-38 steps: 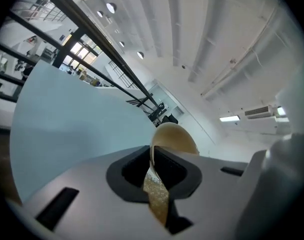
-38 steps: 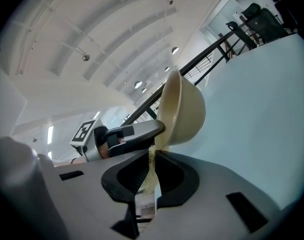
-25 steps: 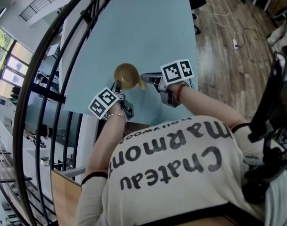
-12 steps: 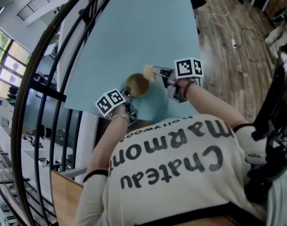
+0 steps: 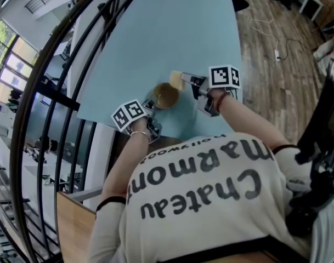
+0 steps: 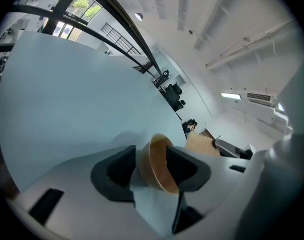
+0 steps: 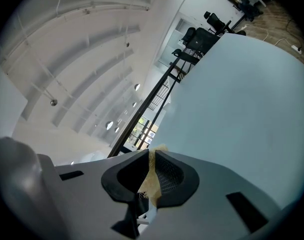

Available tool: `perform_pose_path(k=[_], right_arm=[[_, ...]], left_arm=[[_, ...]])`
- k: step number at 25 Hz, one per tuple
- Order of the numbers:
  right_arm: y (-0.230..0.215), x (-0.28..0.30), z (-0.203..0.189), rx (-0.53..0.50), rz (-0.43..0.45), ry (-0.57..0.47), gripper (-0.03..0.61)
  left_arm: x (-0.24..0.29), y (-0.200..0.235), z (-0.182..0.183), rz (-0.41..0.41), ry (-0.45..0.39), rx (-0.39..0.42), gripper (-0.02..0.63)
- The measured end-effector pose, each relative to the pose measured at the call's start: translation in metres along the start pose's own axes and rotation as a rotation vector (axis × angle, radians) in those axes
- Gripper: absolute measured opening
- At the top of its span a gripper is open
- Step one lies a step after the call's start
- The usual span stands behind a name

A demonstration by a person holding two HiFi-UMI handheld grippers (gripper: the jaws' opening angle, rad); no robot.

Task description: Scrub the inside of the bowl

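The bowl (image 5: 165, 96) sits on the pale blue surface (image 5: 172, 32), close to its near edge and roughly midway along it. It's round and smooth, brown inside with a lighter tan rim. The left tongs (image 5: 151, 105) are right at the bowl's near-left side. In the left gripper view the bowl's (image 6: 159, 165) wall stands between the two dark pads. The left tongs (image 6: 152, 169) have just been opening, and they now stand wide, one pad inside the rim and the other clear of the outer wall, so nothing is pinched. Over to the right tongs (image 5: 184, 81), which come in from the bowl's far-right side, clamped tight on a sponge (image 5: 176, 80). It's a thin, pale yellow pad, just beside the rim; whether it touches is hard to say. The right gripper view shows that sponge (image 7: 150, 178) squeezed flat between the pads of the right tongs (image 7: 152, 174), coarse and fibrous with frayed edges. Each tool carries a cube with black-and-white square markers. The person's white shirt (image 5: 199, 185) reads, upside down from here, "Chateau Marmon…" in big black letters, with a smaller line that looks like "Hollywood". Wooden plank floor (image 5: 271, 64) lies beyond the surface's right edge.
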State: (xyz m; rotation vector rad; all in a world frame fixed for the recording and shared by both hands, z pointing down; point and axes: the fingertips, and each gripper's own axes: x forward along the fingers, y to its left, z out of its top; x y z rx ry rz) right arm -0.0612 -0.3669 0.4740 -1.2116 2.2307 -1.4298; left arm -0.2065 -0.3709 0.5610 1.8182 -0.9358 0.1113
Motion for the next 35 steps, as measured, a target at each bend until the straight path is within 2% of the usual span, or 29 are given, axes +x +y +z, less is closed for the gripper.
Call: perform_pose_path(k=[1,4,5,6,7,8,16,35], right_arm=[[0.0,0.001,0.001,0.002,0.003,-0.002,0.058],[0.0,0.002,0.003,0.0,0.004,-0.005,0.058],[-0.001,0.002,0.003,-0.004,0.003,-0.006,0.058],[-0.001,0.002,0.003,-0.011,0.002,-0.005,0.058],[-0.001,0.003,0.003,-0.022,0.0,-0.003,0.058],[-0.001,0.003,0.003,-0.034,-0.001,0.0,0.058],[0.001,0.005,0.002,-0.063,-0.011,0.021,0.058],[0.001,0.004,-0.002,-0.059,-0.019,0.042,0.058]], left_arm=[[-0.002,-0.001,0.004,-0.003,-0.011,0.008,0.191],[-0.016,-0.004,0.025,0.039,-0.115,0.076,0.18],[-0.021,-0.007,0.032,0.051,-0.159,0.104,0.132],[-0.025,-0.01,0.038,0.053,-0.196,0.124,0.054],[-0.028,-0.014,0.041,0.042,-0.222,0.136,0.025],[-0.029,-0.017,0.043,0.025,-0.238,0.14,0.025],[-0.029,-0.026,0.049,-0.047,-0.264,0.107,0.02],[-0.03,-0.03,0.05,-0.046,-0.278,0.116,0.02]])
